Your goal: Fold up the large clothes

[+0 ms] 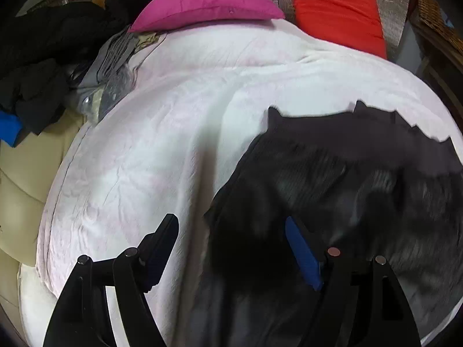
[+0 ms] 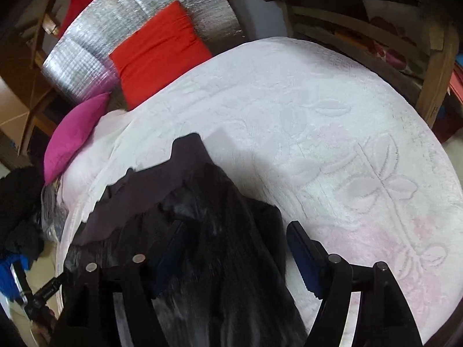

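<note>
A large black garment (image 1: 332,179) lies on the white bedspread (image 1: 162,133), blurred by motion. My left gripper (image 1: 231,225) is open, its jaws wide apart over the garment's left edge, with the blue-padded finger (image 1: 301,251) above the cloth. In the right wrist view the same black garment (image 2: 214,231) runs between the wide-apart jaws of my right gripper (image 2: 237,228), which is open over it. I cannot tell whether either gripper touches the cloth.
A pink pillow (image 1: 202,3) and a red pillow (image 1: 338,11) lie at the head of the bed against silver foil (image 2: 124,17). A pile of dark clothes (image 1: 46,66) sits at the left. Wooden furniture (image 2: 376,29) stands beyond the bed.
</note>
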